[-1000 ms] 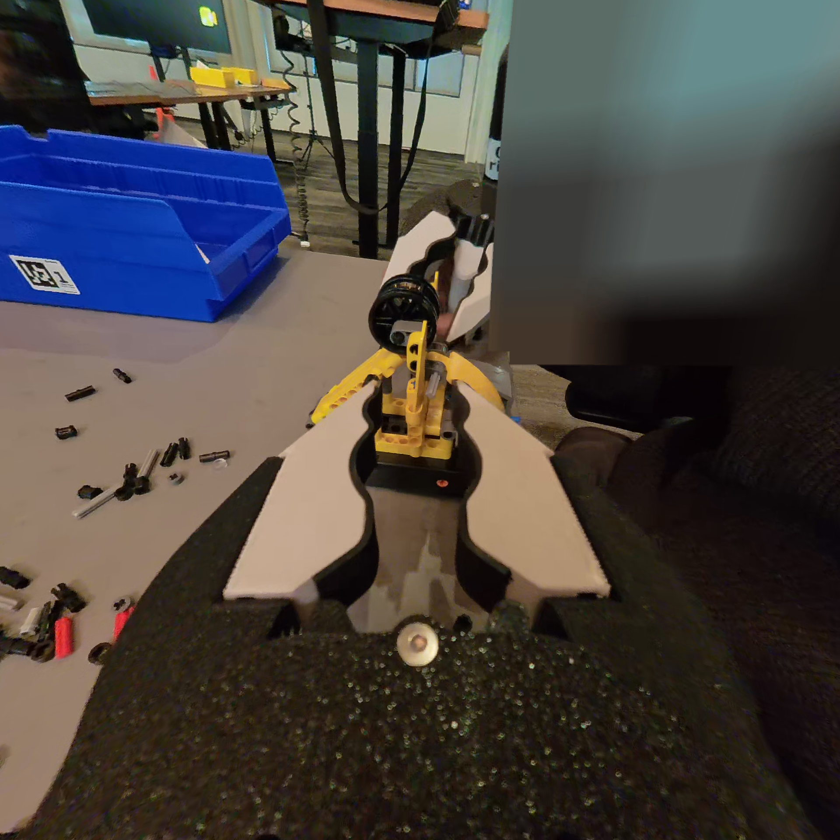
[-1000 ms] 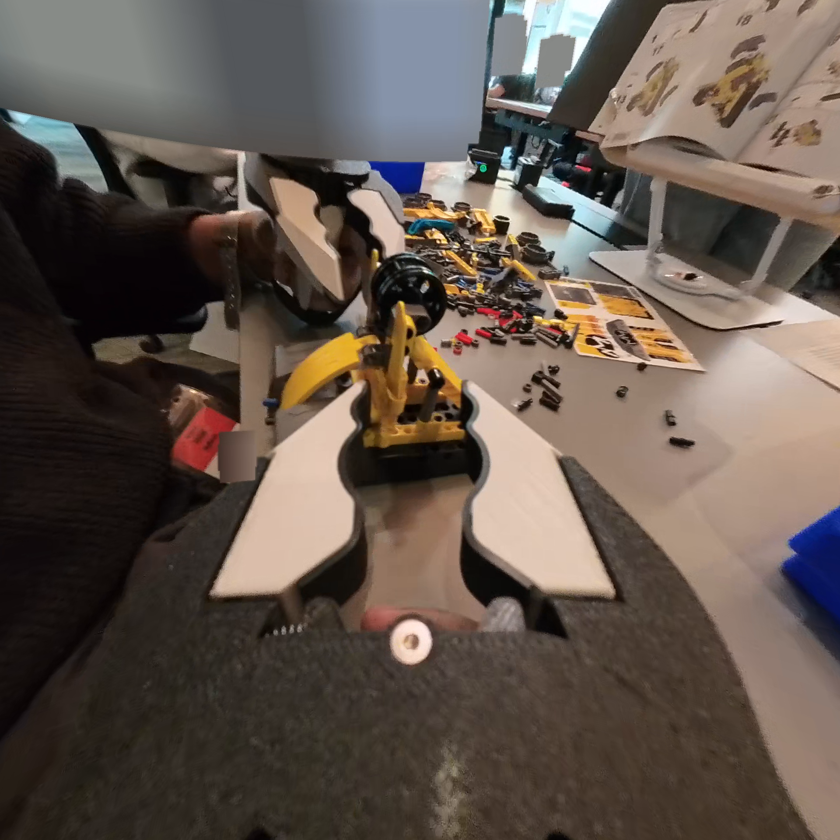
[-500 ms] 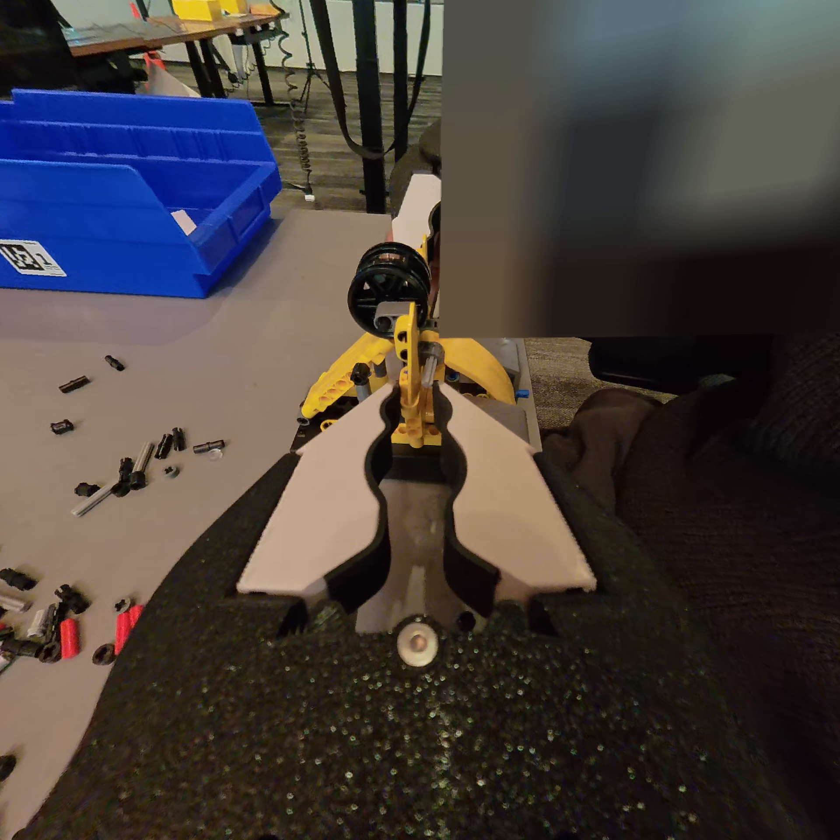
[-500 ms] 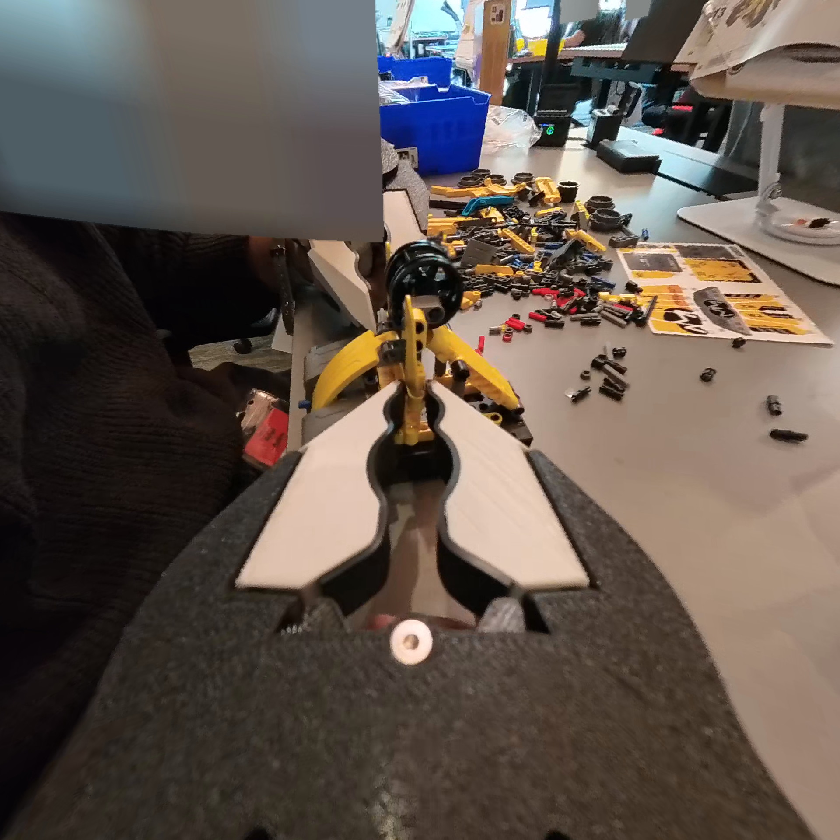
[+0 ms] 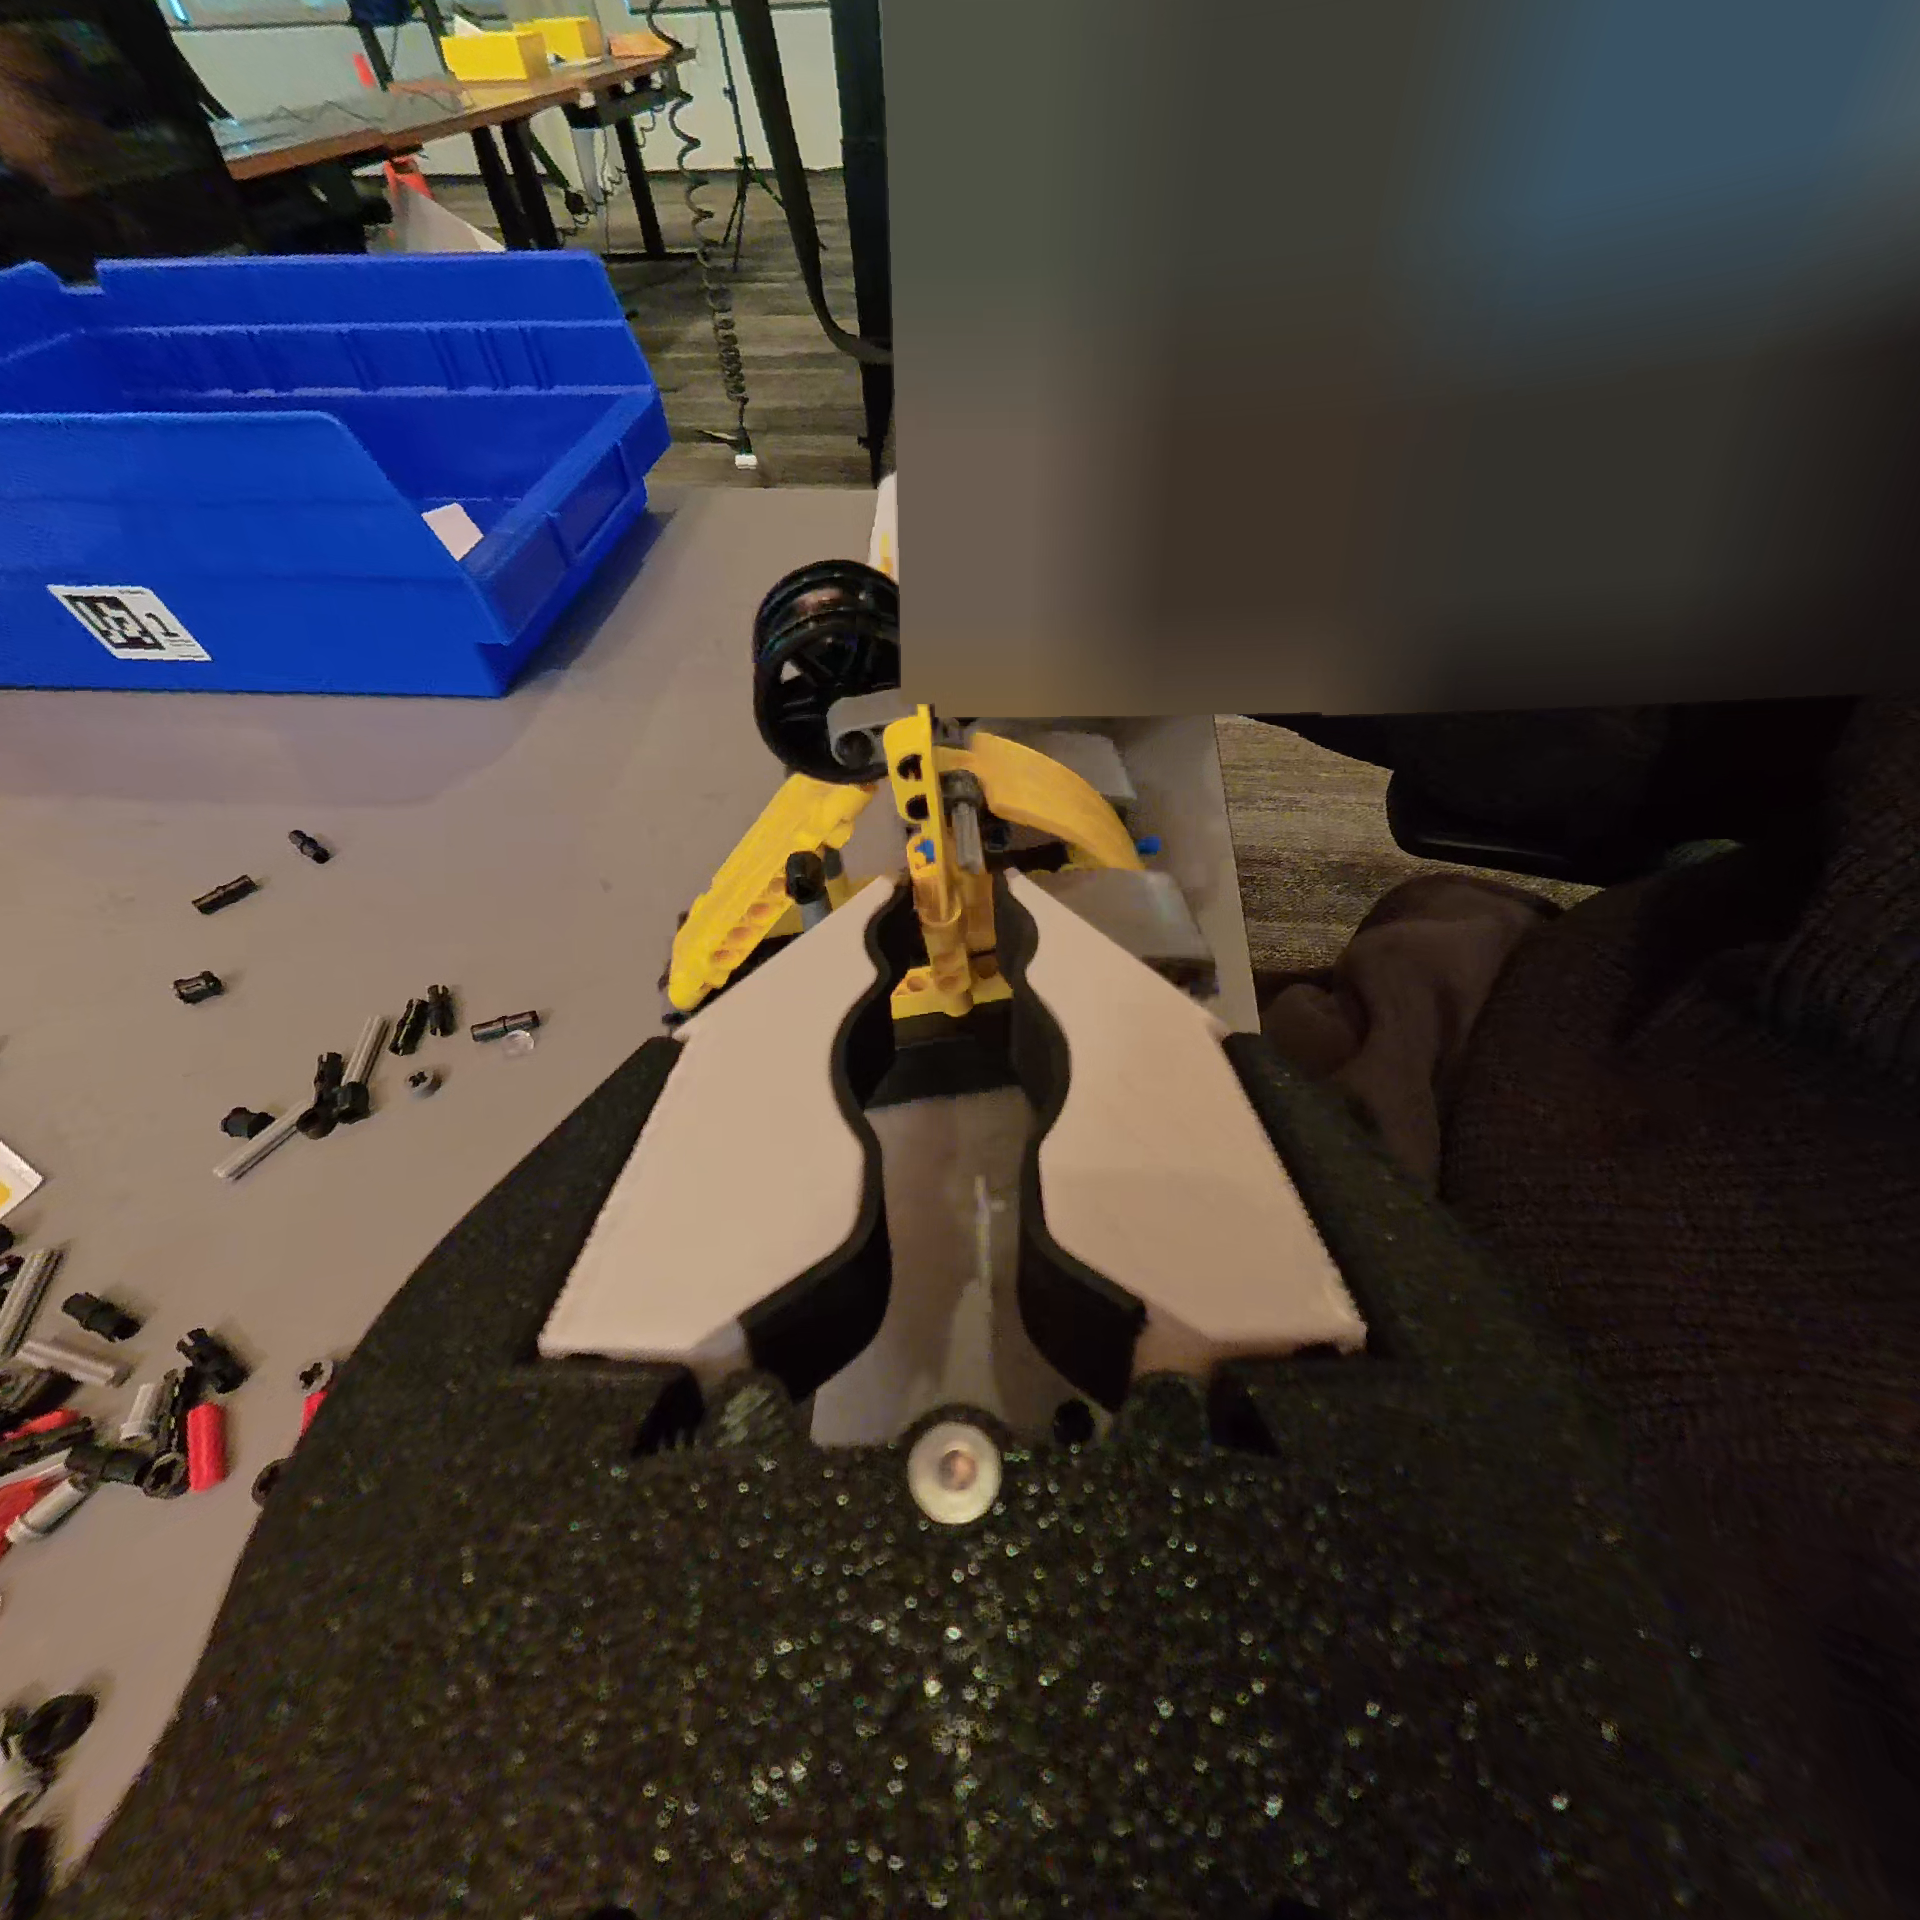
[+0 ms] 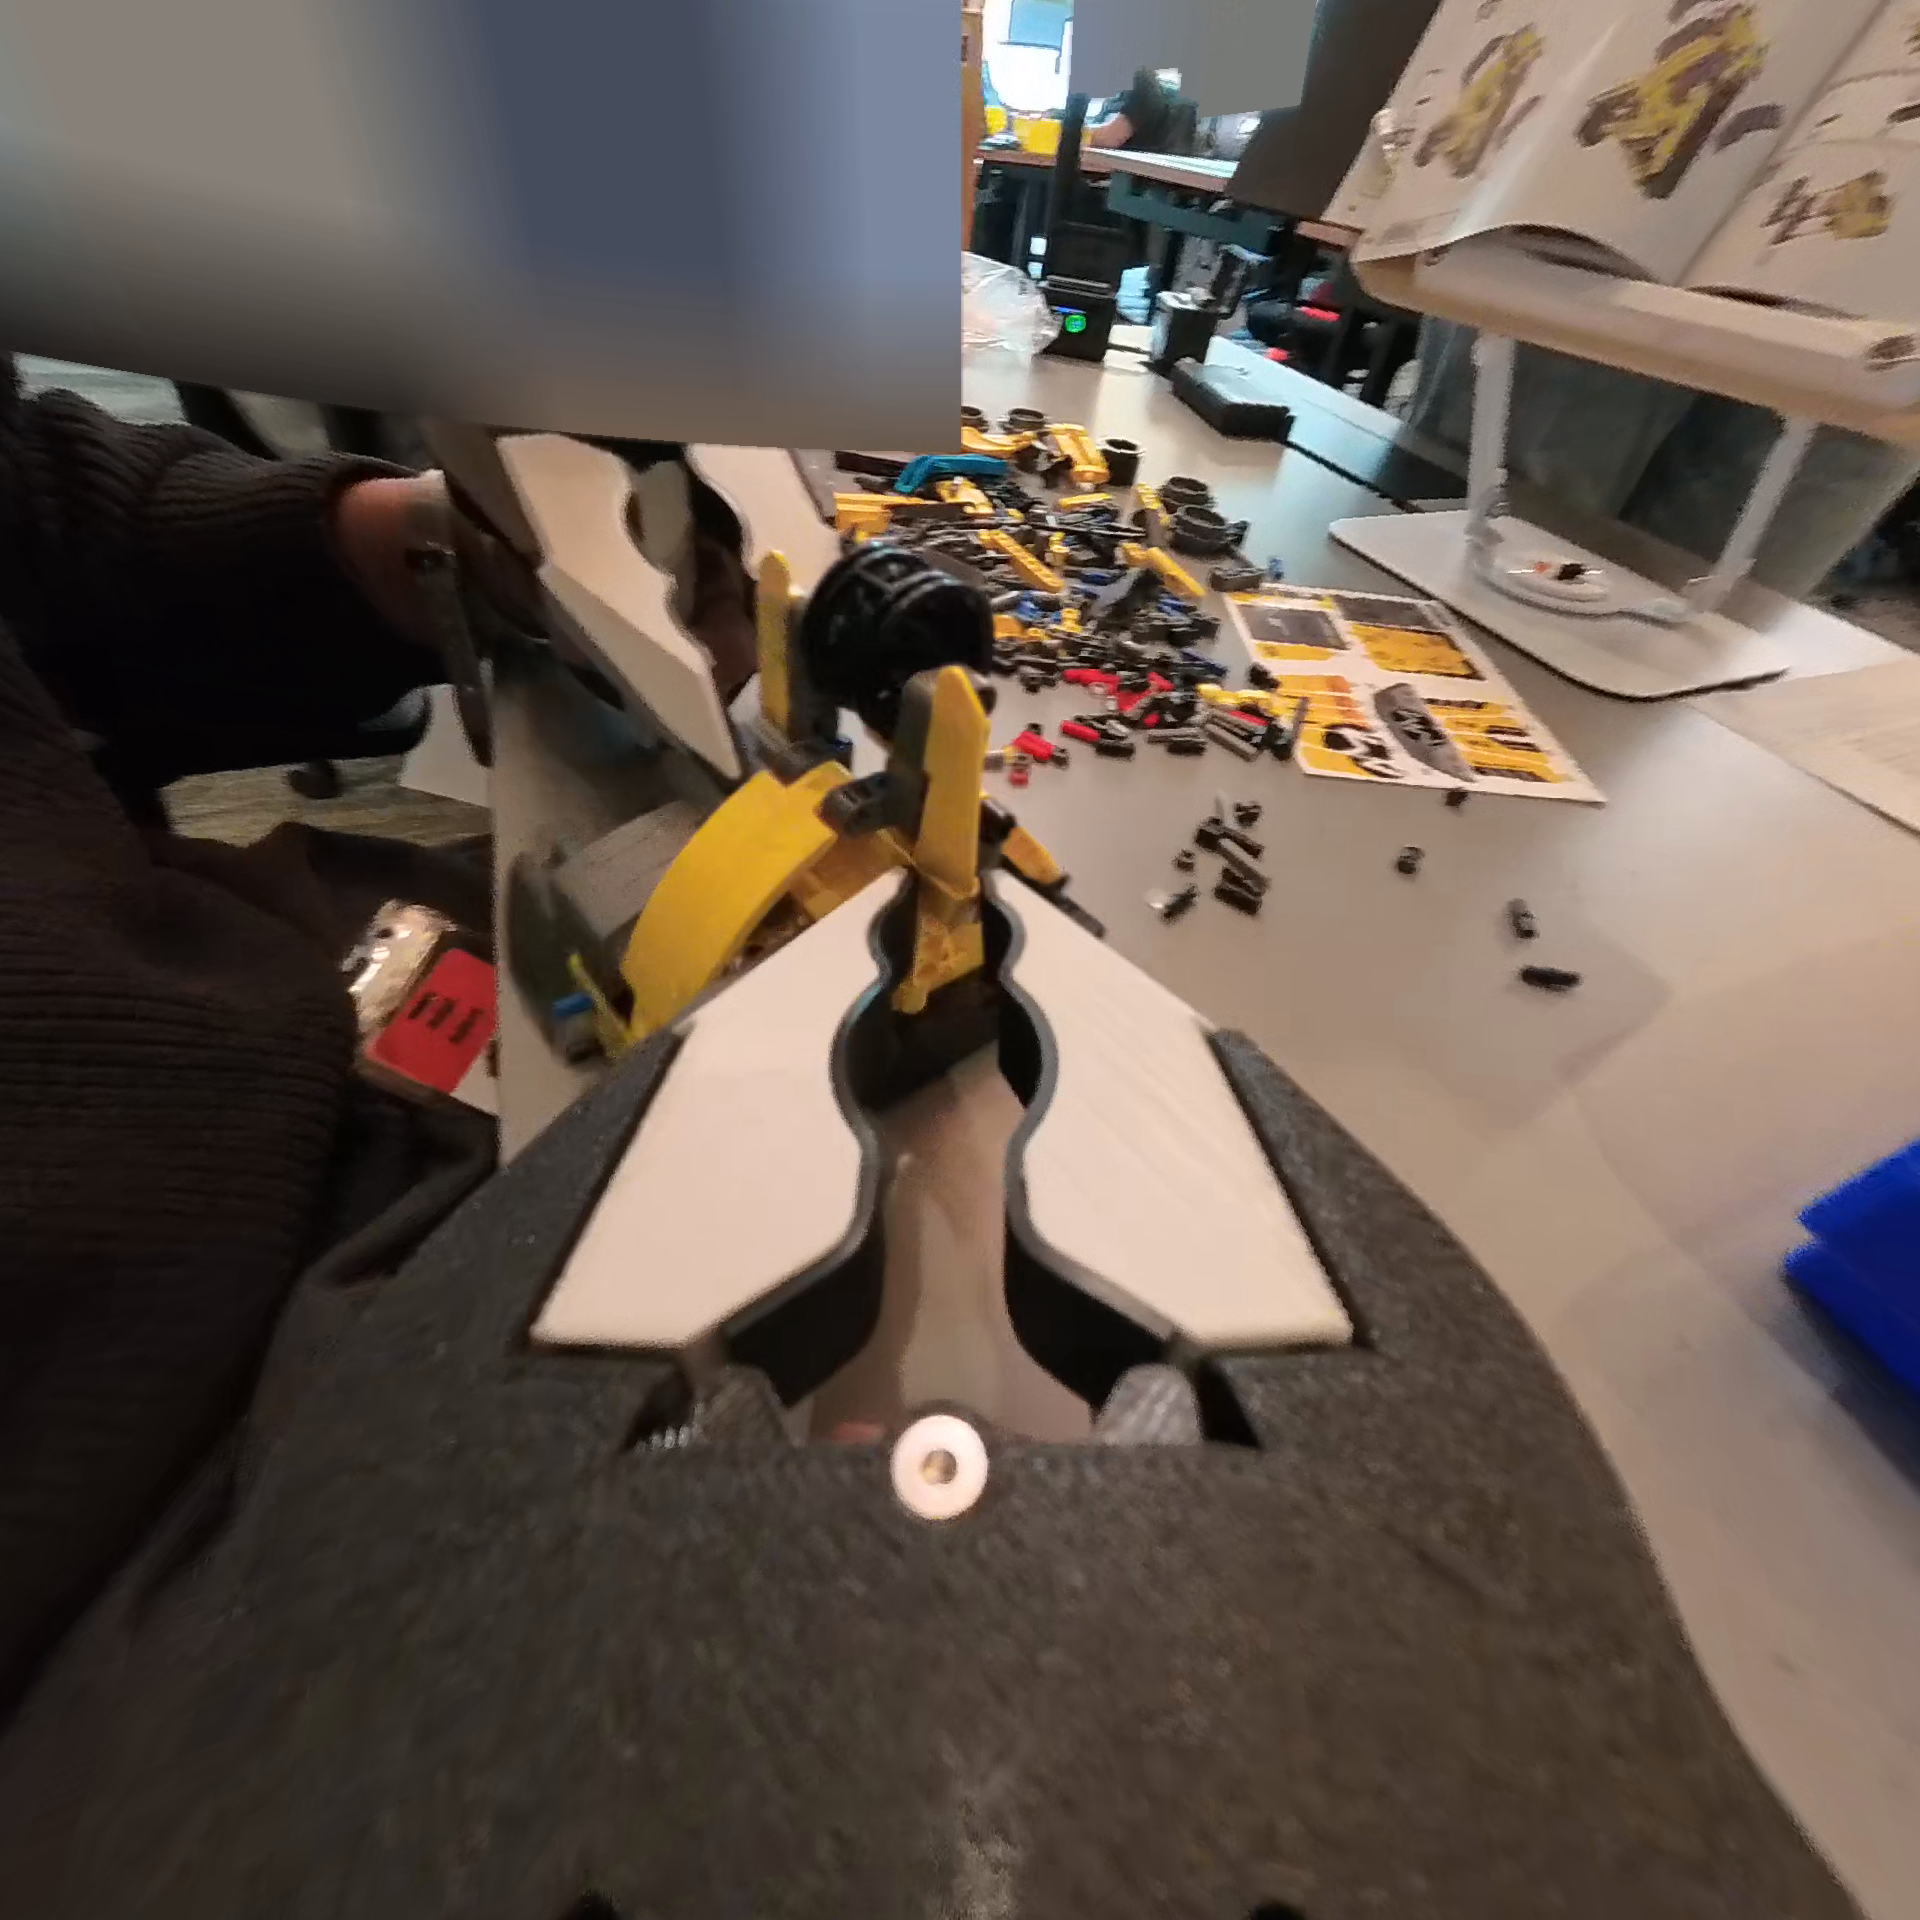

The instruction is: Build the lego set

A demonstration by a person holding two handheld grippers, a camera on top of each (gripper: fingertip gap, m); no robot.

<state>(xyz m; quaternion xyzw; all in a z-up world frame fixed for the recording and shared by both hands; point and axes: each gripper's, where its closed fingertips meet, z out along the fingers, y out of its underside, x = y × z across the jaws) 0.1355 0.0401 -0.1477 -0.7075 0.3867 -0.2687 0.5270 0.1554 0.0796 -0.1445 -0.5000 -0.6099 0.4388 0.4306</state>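
Note:
A yellow toy-brick model (image 5: 769, 883) with a curved fender and a black wheel (image 5: 821, 665) stands at the grey table's (image 5: 520, 790) near edge. My left gripper (image 5: 951, 914) is shut on one of its upright yellow beams. In the right wrist view my right gripper (image 6: 940, 914) is shut on an upright yellow beam of the same model (image 6: 727, 883), with the wheel (image 6: 883, 613) just beyond. The left gripper (image 6: 623, 623) shows there at the model's far side. A blur patch hides the right gripper in the left wrist view.
A blue bin (image 5: 312, 468) stands at the far left. Small black, grey and red pins (image 5: 343, 1081) lie scattered on the table. A pile of loose parts (image 6: 1091, 623), a sticker sheet (image 6: 1392, 686) and an open booklet on a stand (image 6: 1610, 156) lie beyond. A dark sleeve (image 5: 1662, 1143) is close by. Spacing between my two grippers at the tips: around 5 cm.
Both pairs of jaws have narrowed from a wide hold on the model's yellow base to a tight grip on its upright beams. The model now leans in the right wrist view.

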